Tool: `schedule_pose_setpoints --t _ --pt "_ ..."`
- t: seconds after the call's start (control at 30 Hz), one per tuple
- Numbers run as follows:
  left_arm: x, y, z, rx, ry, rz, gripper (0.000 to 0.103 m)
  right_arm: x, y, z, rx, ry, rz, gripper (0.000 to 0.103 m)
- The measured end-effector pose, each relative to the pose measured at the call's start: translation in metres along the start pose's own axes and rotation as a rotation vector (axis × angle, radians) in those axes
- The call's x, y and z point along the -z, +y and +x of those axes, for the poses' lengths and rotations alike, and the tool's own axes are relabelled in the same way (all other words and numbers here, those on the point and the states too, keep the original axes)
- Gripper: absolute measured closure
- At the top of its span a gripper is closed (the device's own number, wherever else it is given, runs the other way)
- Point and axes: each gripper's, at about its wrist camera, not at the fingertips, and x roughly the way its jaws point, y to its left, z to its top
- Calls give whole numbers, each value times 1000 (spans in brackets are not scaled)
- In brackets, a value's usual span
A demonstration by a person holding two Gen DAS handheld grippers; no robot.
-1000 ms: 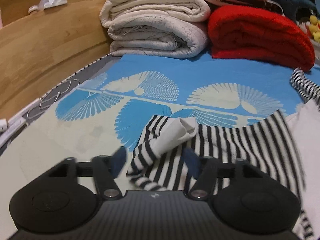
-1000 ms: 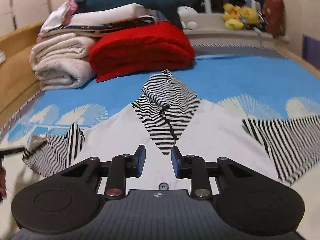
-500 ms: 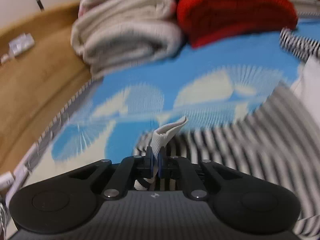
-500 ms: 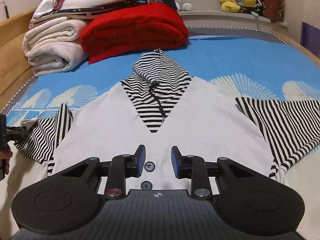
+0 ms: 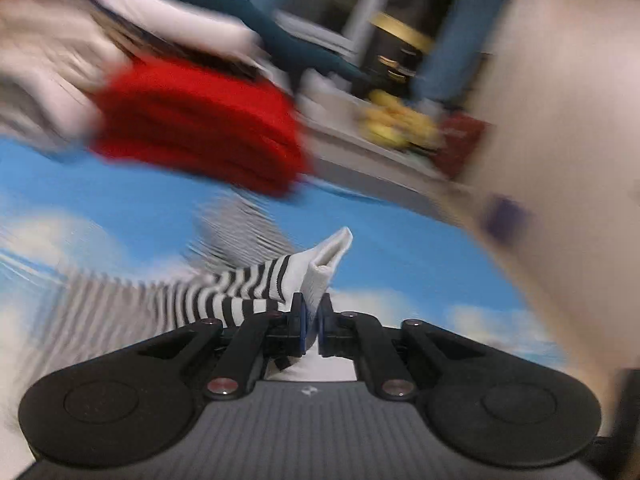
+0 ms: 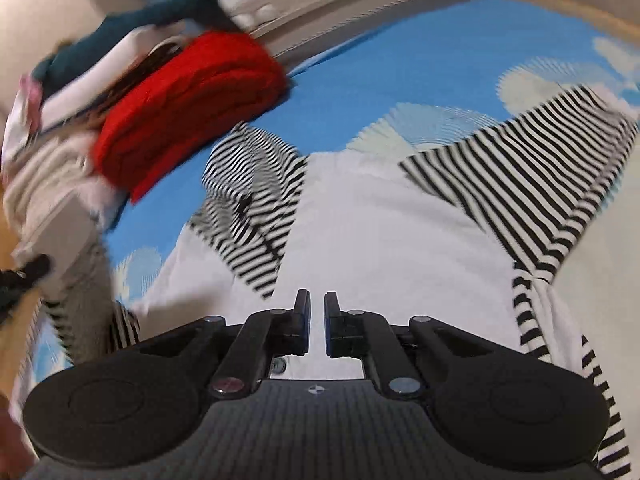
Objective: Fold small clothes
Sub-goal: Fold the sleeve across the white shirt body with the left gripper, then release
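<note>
Red blanket (image 6: 188,108) and pale folded bedding (image 6: 44,184) lay stacked on the blue bed (image 6: 400,64) behind the hoodie (image 6: 380,232), which lay spread on it. Since half a second before, both views had swung and blurred. Left tool (image 5: 311,322) was clamped on the white cuff (image 5: 320,276), lifting the striped sleeve (image 5: 224,296). Right tool (image 6: 317,330) hung over the hoodie, jaws slightly apart, holding nothing.
</note>
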Motion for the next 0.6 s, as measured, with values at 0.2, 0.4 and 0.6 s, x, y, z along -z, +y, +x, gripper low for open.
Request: schedule_pose_setpoints --t 0.2,0.4,0.6 --pt "1 28 17 31 99 -140 66 -12 -36 13 -12 21 99 77" --pt "-17 89 10 -414 132 -83 66 4 -54 59 92 141 156 73" --pt "-27 151 -4 -497 183 -148 66 20 -40 87 233 171 60 94"
